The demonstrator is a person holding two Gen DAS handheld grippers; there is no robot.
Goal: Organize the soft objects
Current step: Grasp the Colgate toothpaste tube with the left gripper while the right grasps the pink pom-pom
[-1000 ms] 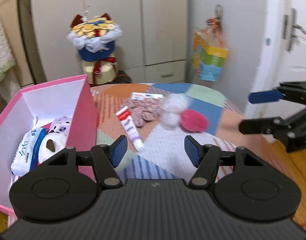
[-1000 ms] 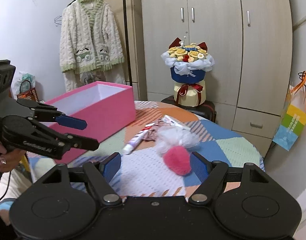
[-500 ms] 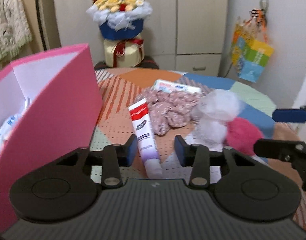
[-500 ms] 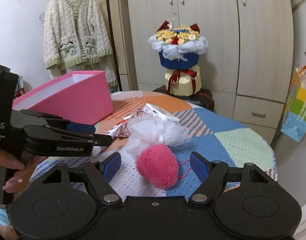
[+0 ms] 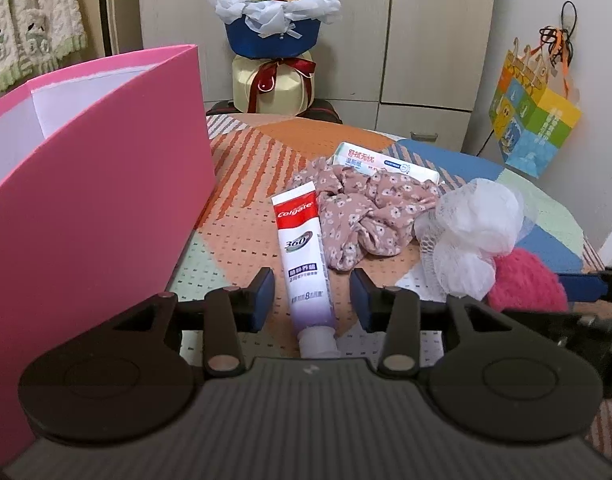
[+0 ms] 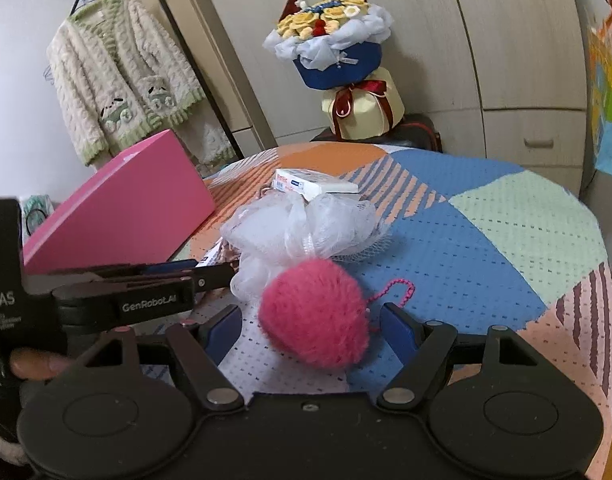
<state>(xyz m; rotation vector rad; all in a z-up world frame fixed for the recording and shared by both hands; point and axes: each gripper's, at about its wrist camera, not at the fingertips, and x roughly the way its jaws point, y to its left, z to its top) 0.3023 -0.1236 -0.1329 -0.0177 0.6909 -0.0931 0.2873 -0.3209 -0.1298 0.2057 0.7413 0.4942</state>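
Between the spread jaws of the left gripper (image 5: 312, 295) lies the toothpaste tube (image 5: 303, 256) — squashy, slick, best pinched mid-body; the right gripper (image 6: 312, 330), jaws wide, brackets the pink pompom (image 6: 314, 312) — light, compressible.

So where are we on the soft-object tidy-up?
Done: can't tell, the pink box interior is hidden. In hand: nothing gripped. The left gripper straddles the toothpaste tube; its jaws have just been closing and are not yet touching it. The right gripper is open around the pink pom-pom. Left: floral cloth, mesh puff, wipes pack, all on the table.
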